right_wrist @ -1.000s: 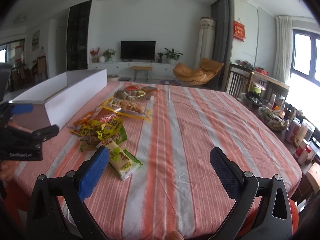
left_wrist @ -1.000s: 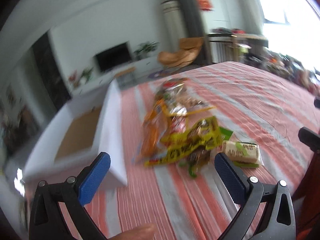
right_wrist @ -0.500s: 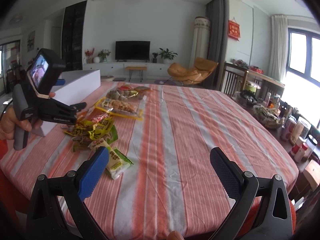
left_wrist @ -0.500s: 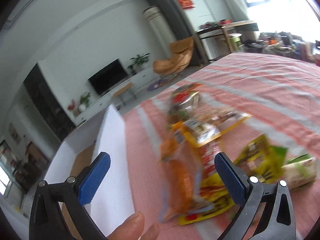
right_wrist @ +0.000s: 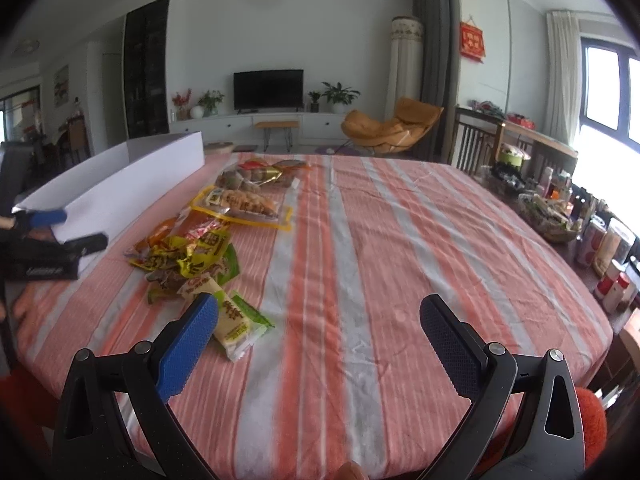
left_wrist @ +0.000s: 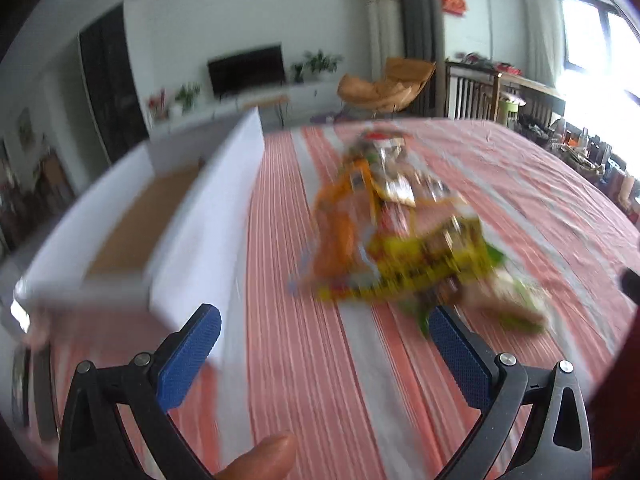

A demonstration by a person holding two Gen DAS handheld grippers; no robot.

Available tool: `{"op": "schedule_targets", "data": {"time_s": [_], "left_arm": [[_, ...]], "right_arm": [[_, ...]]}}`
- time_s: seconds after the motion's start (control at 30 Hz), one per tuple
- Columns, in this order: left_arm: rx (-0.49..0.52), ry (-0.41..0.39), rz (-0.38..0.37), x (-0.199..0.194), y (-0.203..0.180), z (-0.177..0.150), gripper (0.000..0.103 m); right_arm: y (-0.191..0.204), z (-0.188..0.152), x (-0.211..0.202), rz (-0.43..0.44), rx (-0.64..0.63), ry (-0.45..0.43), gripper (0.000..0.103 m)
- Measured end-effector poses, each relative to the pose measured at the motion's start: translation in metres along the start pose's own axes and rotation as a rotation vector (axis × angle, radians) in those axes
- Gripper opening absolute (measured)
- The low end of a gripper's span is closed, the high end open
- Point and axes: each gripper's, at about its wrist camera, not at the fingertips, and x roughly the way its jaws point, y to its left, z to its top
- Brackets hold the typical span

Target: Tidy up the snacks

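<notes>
Several snack packs lie in a loose row on the striped tablecloth: a green and white pack (right_wrist: 234, 320) nearest, a yellow crinkled pack (right_wrist: 192, 254), an orange pack (right_wrist: 192, 226), a yellow-edged clear bag (right_wrist: 244, 204) and a far clear bag (right_wrist: 260, 172). The pile is blurred in the left wrist view (left_wrist: 400, 240). A long white box (right_wrist: 120, 184) with a brown floor (left_wrist: 144, 216) stands left of them. My left gripper (left_wrist: 324, 344) is open and empty near the box's front corner; it also shows in the right wrist view (right_wrist: 60, 236). My right gripper (right_wrist: 320, 332) is open and empty above bare cloth.
The table (right_wrist: 400, 240) has an orange and grey striped cloth. Bottles and cans (right_wrist: 608, 248) and a basket of items (right_wrist: 548, 212) stand off its right edge. A wooden chair (right_wrist: 472, 140) stands behind the table.
My left gripper swung back from near the snacks to the table's near left, by the box corner. My right gripper stayed almost still. No snack has moved.
</notes>
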Motion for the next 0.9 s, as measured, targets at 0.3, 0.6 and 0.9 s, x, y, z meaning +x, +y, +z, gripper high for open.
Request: {"op": "schedule_targets", "data": {"time_s": [0.3,0.6,0.9], "left_arm": [[-0.111,0.121,-0.044,0.003,-0.021,-0.035,0.103],[-0.142,0.206,0.011,0.032,0.001,-0.055,0.103],[-0.150,0.224,0.014,0.046,0.009,-0.056,0.103]], "right_arm": [[0.038,-0.008,0.005,0.129,-0.104,0.034,0.102],[0.043,-0.027,0.038,0.138,-0.159,0.214,0.102],[0.037,-0.013,0.113,0.107,-0.147,0.395,0.102]]}}
